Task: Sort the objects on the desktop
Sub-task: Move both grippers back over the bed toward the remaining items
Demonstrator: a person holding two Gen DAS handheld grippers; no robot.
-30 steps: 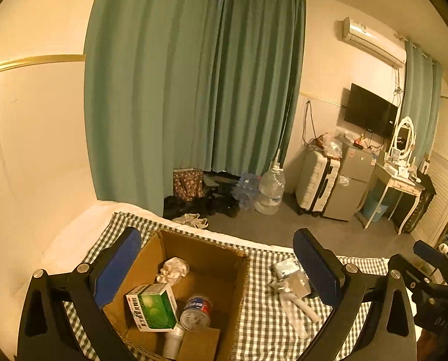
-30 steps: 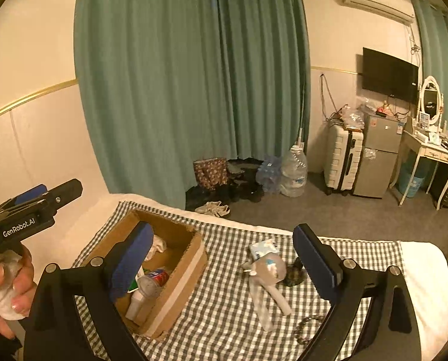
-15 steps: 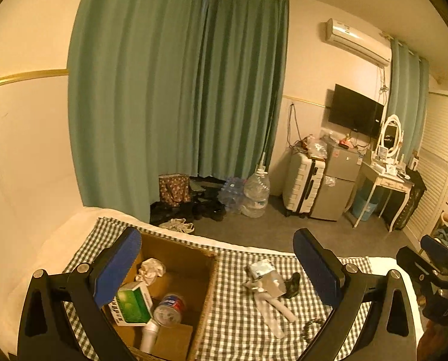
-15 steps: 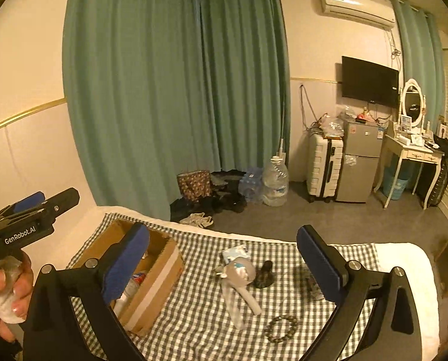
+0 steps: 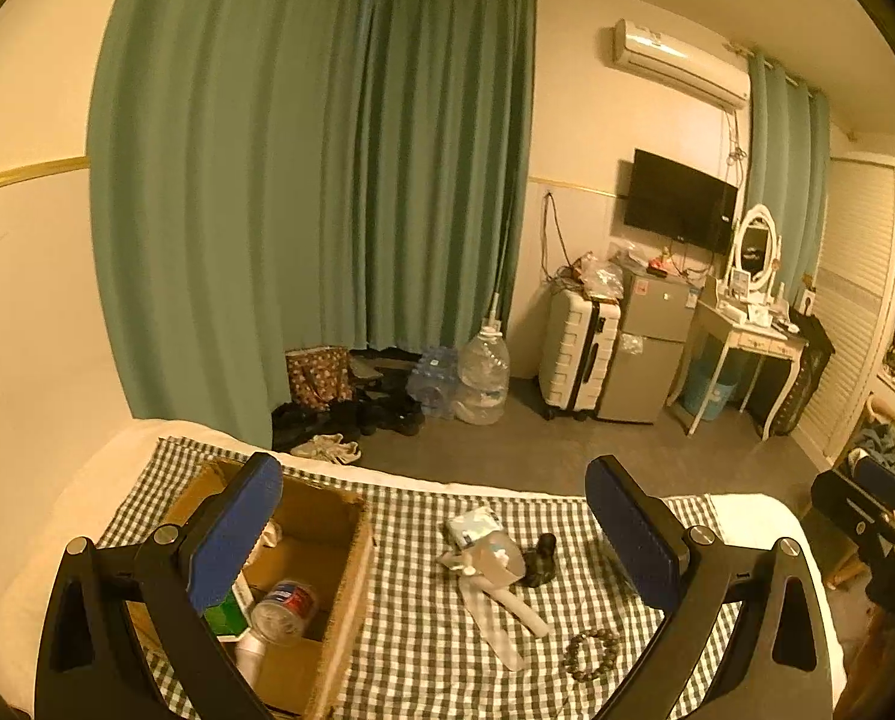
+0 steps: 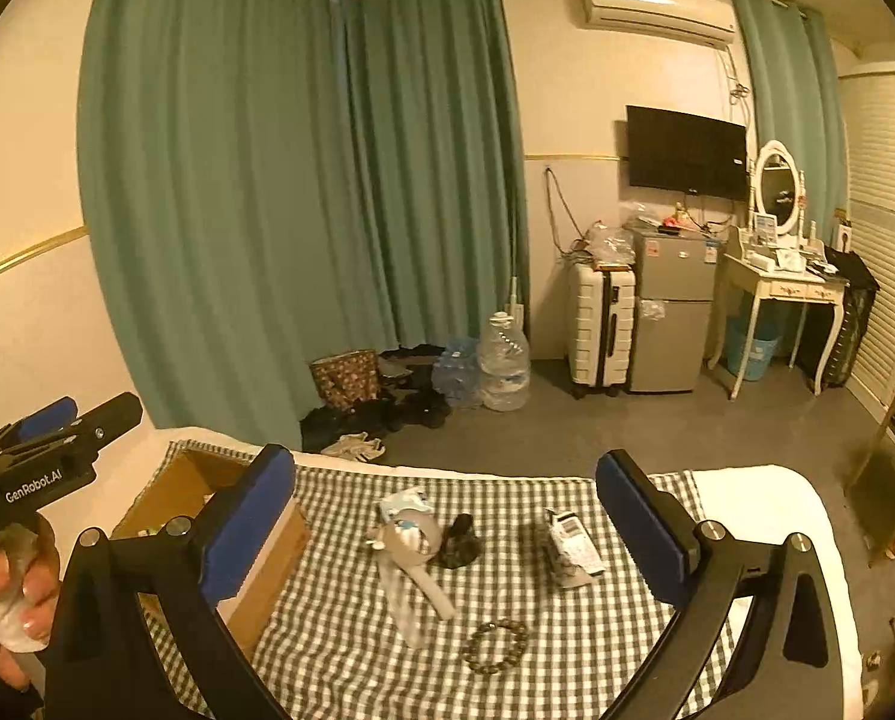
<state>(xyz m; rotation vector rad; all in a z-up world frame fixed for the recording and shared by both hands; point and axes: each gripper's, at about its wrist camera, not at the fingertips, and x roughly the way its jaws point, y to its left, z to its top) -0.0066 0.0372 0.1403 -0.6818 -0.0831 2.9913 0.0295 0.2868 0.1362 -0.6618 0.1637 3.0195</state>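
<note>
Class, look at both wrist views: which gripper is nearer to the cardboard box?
Left. The left gripper hangs right over the cardboard box, one finger above its opening. The right gripper is off to the side, above the checked cloth, the box beyond its left finger.

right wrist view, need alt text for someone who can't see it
The open right gripper hovers, holding nothing, over a checkered cloth strewn with a bead bracelet, a crumpled packet and a small dark object. A cardboard box sits at left. Behind are green curtains, a white suitcase and a mini fridge.
</note>
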